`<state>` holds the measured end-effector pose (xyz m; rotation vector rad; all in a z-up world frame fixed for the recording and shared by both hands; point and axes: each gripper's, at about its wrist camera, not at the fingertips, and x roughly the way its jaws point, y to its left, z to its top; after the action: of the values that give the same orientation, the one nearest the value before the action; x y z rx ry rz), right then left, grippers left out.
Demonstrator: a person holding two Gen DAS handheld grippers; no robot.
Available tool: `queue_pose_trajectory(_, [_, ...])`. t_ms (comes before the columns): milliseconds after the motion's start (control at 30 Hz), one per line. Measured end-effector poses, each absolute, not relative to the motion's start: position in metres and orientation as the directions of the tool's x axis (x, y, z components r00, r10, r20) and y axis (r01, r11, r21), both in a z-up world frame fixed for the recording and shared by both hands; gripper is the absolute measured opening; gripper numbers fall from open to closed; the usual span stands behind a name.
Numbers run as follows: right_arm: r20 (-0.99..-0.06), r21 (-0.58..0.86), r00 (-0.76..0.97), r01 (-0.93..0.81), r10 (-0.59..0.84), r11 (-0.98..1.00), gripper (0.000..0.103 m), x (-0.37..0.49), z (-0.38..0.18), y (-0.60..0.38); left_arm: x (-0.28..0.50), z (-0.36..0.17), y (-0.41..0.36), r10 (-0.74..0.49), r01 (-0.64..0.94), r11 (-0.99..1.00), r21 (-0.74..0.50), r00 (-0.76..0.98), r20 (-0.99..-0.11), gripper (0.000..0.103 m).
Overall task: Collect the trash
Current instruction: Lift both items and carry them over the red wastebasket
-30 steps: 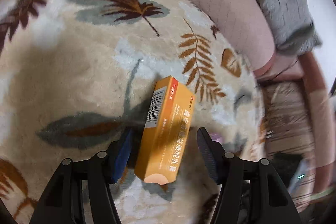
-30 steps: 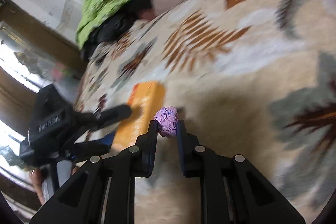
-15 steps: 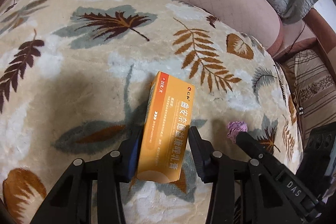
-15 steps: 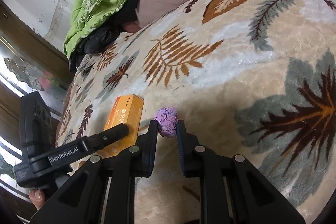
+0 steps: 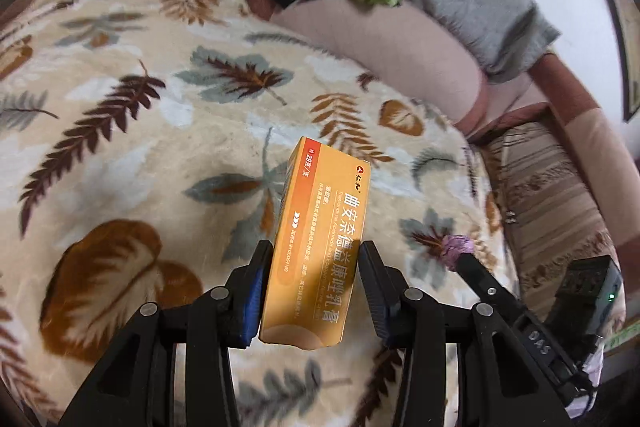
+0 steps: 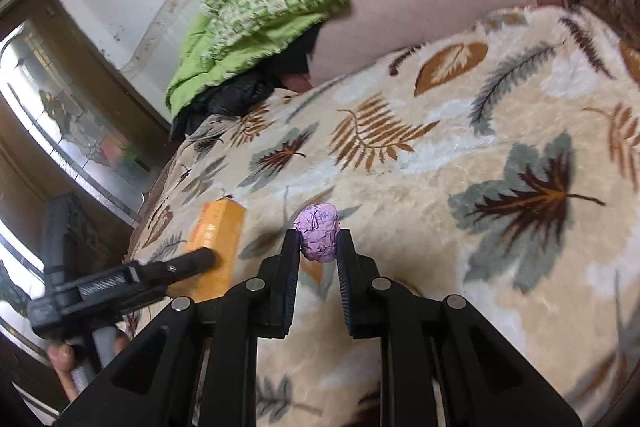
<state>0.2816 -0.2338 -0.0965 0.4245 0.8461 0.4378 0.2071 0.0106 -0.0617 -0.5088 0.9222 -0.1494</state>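
Orange box (image 5: 320, 247) in left tool (image 5: 314, 271) — purple wad (image 6: 318, 233) in right tool (image 6: 318, 247).

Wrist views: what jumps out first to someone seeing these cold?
The orange carton stands out first, clamped between the left gripper fingers above the leaf-print blanket. Next is the crumpled purple wad, pinched in the right gripper and small against the pale fleece. Behind both, a bright green patterned quilt is heaped at the far end of the bed beside a grey pillow.

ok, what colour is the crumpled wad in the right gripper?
Purple-pink. The crumpled wad shows best in the right wrist view, pinched between the right gripper fingers.
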Motion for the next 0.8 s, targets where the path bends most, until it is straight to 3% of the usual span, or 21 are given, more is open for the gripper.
queue_pose_trajectory(400, [-0.527, 0.486, 0.658, -0.286, 0.538, 0.826, 0.018, 0.178, -0.056, -0.221, 0.093, -0.036, 0.006, -0.377, -0.009, 0.857, -0.516, 0.671, -0.638, 0.046])
queue_pose_trajectory(567, [-0.497, 0.454, 0.677, -0.33, 0.543, 0.828, 0.018, 0.141, -0.044, -0.208, 0.053, -0.028, 0.005, -0.306, -0.012, 0.889, -0.457, 0.728, -0.613, 0.046])
queue_pose_trajectory(800, [-0.453, 0.432, 0.713, -0.35, 0.536, 0.831, 0.018, 0.087, -0.035, -0.206, 0.019, -0.026, 0.021, -0.294, -0.018, 0.878, -0.478, 0.767, -0.57, 0.046])
